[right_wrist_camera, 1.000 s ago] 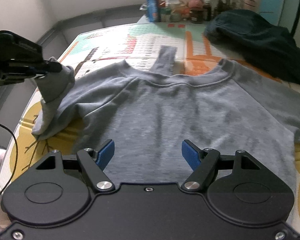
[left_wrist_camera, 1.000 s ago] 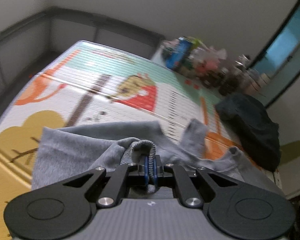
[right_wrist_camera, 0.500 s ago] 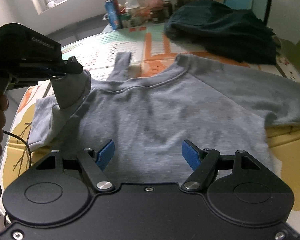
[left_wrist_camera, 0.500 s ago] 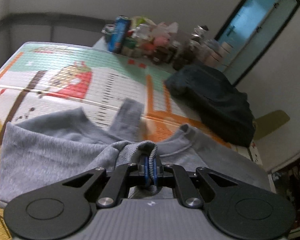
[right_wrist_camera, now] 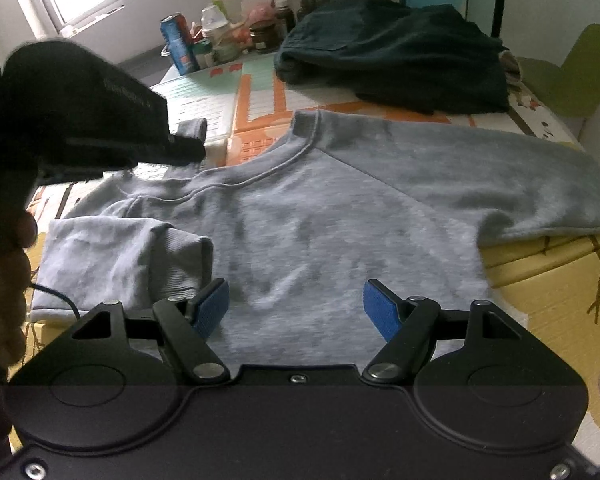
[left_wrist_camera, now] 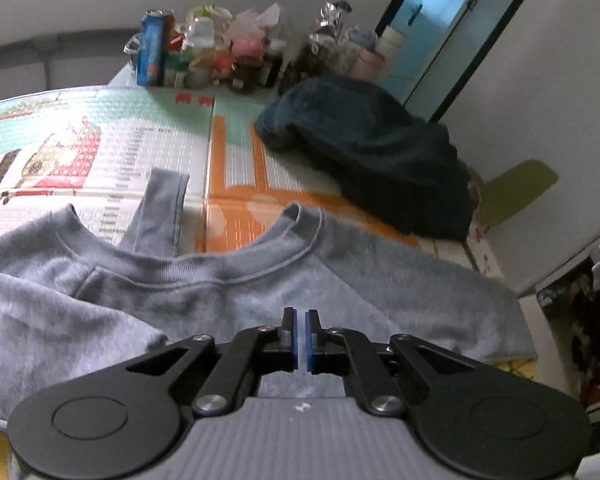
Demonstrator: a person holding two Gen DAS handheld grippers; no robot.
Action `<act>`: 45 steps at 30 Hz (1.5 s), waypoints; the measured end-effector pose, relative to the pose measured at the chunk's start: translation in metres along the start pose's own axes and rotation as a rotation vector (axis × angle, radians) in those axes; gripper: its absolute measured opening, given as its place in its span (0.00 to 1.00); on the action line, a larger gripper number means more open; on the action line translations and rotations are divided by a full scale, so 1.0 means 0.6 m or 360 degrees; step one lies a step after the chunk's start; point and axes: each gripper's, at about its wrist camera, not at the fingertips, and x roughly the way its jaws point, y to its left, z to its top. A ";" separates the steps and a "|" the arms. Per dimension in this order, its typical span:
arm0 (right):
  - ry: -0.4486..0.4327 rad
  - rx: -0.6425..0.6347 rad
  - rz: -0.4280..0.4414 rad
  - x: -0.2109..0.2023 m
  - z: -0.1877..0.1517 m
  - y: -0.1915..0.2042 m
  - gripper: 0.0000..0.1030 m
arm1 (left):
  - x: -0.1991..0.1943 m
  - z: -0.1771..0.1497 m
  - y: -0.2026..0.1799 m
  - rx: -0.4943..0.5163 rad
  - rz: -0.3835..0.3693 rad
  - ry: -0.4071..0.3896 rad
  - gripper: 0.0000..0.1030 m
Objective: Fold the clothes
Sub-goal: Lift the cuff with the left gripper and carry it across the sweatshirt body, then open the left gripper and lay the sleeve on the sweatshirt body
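One sleeve [right_wrist_camera: 128, 256] dropped from left gripper [left_wrist_camera: 300, 336].

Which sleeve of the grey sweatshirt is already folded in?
The left sleeve. It lies doubled over the grey sweatshirt, its ribbed cuff on the chest. The right sleeve is stretched straight out on the play mat.

Grey sweatshirt [right_wrist_camera: 320, 216] flat on play mat, neckline far side — one sleeve [right_wrist_camera: 132, 264] folded over body.
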 end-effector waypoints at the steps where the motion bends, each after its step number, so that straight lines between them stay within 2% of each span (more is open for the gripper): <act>1: 0.0002 0.0003 -0.0001 0.001 0.000 -0.002 0.70 | 0.003 -0.004 0.000 0.0000 0.0010 0.0012 0.05; 8: 0.0011 -0.0006 -0.0020 0.011 0.004 -0.002 0.70 | 0.012 -0.019 0.013 -0.0018 0.0097 0.0037 0.12; 13: 0.0017 -0.0051 -0.0028 0.025 0.012 0.013 0.70 | 0.006 -0.024 0.042 -0.0043 0.0178 0.0034 0.33; 26: 0.0081 -0.0211 -0.0005 0.089 0.017 0.089 0.70 | -0.015 -0.057 0.152 -0.0111 0.0361 0.0047 0.51; 28: 0.0103 -0.0230 -0.0010 0.102 0.015 0.099 0.70 | -0.017 -0.068 0.169 -0.0114 0.0401 0.0057 0.57; 35: 0.0176 -0.0251 0.0002 0.144 0.005 0.119 0.70 | -0.021 -0.112 0.230 -0.0172 0.0458 0.0101 0.60; 45: 0.0243 -0.0295 -0.0047 0.190 -0.005 0.142 0.70 | -0.020 -0.154 0.258 0.0049 0.0551 0.0119 0.66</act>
